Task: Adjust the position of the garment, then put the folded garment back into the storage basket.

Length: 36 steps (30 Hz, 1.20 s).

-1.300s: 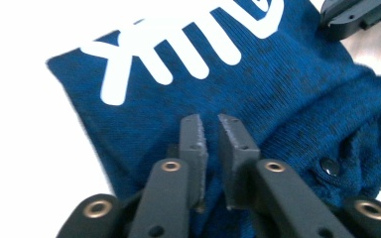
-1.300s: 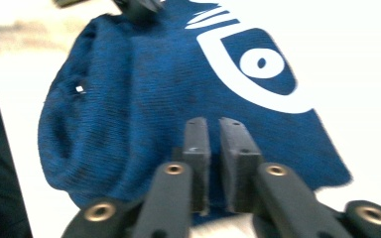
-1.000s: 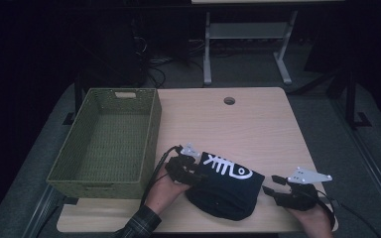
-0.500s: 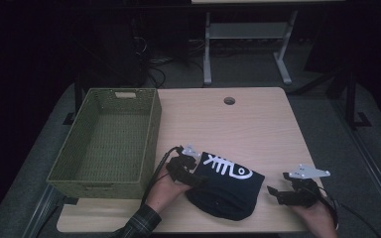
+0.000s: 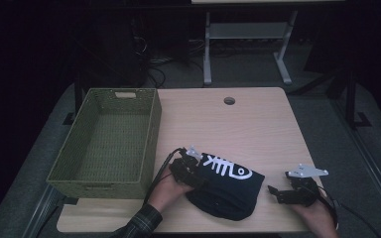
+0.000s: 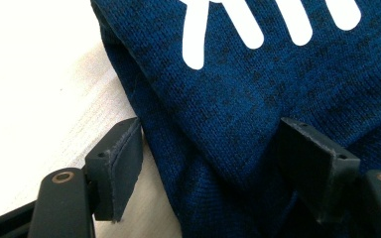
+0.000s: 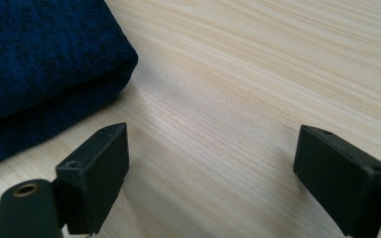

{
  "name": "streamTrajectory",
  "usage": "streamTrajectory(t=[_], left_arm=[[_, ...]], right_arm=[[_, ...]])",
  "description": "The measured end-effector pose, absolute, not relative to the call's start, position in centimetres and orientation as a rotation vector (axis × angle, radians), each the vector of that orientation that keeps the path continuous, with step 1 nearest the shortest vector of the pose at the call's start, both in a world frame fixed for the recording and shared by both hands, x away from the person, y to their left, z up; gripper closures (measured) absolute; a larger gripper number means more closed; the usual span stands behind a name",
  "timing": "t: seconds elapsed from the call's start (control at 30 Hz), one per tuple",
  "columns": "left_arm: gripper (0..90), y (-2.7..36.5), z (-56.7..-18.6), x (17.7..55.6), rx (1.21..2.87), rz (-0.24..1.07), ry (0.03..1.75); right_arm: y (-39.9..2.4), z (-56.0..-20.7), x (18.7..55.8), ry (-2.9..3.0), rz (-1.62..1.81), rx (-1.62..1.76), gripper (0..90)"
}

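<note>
A folded dark blue knitted garment point(image 5: 228, 191) with a white fish-bone print lies near the table's front edge. My left gripper point(image 5: 198, 176) is at its left end. In the left gripper view its jaws point(image 6: 211, 144) have just been opening and stand wide. A fold of the garment point(image 6: 258, 74) lies between them, one jaw by the cloth's edge on the wood and the other over the cloth. My right gripper point(image 5: 273, 191) sits just right of the garment. Its jaws point(image 7: 213, 141) have also just been opening and stand wide over bare wood, with the garment point(image 7: 39, 59) off to their left.
An empty green woven basket point(image 5: 151, 134) stands on the left of the light wooden table point(image 5: 238, 129). A round cable hole point(image 5: 229, 100) is near the far edge. A white table frame stands on the dark floor behind.
My right gripper's tips have eased slightly rightward off the garment's right edge. The garment and my left hand stay where they were.
</note>
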<state>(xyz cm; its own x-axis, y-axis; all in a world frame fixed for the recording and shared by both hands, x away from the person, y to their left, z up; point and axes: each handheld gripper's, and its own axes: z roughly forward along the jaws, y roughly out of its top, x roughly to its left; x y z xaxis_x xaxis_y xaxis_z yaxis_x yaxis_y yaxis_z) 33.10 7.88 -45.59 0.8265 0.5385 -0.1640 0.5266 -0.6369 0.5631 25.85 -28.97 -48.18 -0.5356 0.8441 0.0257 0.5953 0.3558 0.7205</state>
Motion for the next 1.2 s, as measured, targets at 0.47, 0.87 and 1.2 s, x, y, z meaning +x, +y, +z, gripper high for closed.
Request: streamTrajectory(t=[0.47,0.87,1.2], left_arm=[[61.8,7.8,-45.4,33.5,2.39,-0.114,0.744],[69.4,7.7,-45.3,33.6,2.387,-0.138,0.74],[70.4,7.9,-44.2,33.7,2.375,-0.175,0.745]], right_arm=[[-28.9,-48.2,25.8,2.272,0.991,1.265,12.7],[-28.9,-48.2,25.9,2.274,0.99,1.269,12.0],[-28.9,-48.2,25.9,2.277,0.988,1.266,11.9]])
